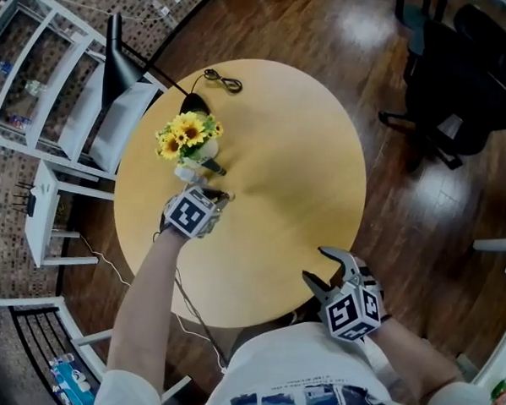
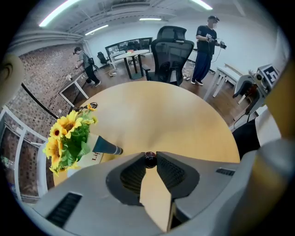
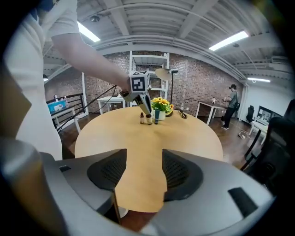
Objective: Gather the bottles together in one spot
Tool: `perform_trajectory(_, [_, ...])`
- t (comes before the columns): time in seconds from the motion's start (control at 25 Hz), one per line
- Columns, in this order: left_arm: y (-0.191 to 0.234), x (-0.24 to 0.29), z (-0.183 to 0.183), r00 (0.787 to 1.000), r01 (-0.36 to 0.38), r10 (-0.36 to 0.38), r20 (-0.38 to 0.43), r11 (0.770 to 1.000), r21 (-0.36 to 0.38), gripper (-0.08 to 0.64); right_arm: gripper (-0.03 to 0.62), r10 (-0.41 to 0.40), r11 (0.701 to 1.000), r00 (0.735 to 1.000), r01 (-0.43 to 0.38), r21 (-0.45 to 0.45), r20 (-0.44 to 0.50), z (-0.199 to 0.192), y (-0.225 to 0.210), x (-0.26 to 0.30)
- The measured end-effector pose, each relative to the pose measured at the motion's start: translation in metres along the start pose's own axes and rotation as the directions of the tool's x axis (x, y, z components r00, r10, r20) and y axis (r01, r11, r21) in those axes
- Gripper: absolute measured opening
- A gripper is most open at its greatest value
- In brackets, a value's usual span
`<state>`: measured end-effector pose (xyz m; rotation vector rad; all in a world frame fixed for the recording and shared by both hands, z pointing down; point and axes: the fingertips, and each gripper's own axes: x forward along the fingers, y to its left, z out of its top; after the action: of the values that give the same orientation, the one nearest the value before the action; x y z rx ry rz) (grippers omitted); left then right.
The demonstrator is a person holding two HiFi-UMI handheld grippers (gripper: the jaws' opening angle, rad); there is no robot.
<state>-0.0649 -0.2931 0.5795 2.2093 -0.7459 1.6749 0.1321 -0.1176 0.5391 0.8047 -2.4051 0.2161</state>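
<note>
A round wooden table point(image 1: 306, 158) carries a white pot of sunflowers point(image 1: 187, 139) near its far left edge. A tall dark-necked bottle point(image 3: 156, 115) stands just beside the pot. A small brown bottle point(image 3: 149, 120) and its twin point(image 3: 142, 119) stand close by. A coiled black cable point(image 1: 223, 80) lies at the far rim.

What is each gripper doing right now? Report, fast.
Left gripper: closed on a small dark bottle.
Right gripper: open, holding nothing.
</note>
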Motion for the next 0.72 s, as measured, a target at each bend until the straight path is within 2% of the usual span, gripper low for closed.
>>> perform_trajectory(0.2, [0.034,0.028,-0.009,0.997,-0.009,0.01,-0.078,1.0,0.014,0.078,0.268,-0.023,0.999,0.999,0.024,0.039,-0.038,-0.019,-0.011,-0.007])
perform_trajectory(0.32, [0.036,0.039,-0.003,0.997,0.03,-0.029,-0.069,0.999,0.016,0.078,0.268,-0.031,0.997,0.998,0.035,0.072,-0.059,-0.03,-0.014,-0.009])
perform_trajectory(0.52, [0.037,0.048,-0.001,0.997,0.059,-0.059,-0.058,0.998,0.002,0.078,0.268,-0.015,0.997,0.997,0.021,0.078,-0.076,-0.036,-0.01,-0.006])
perform_trajectory(0.72, [0.042,0.049,-0.002,0.997,0.047,-0.046,-0.067,0.999,0.011,0.082,0.268,-0.016,0.996,0.996,0.024,0.085,-0.09,-0.037,-0.007,-0.002])
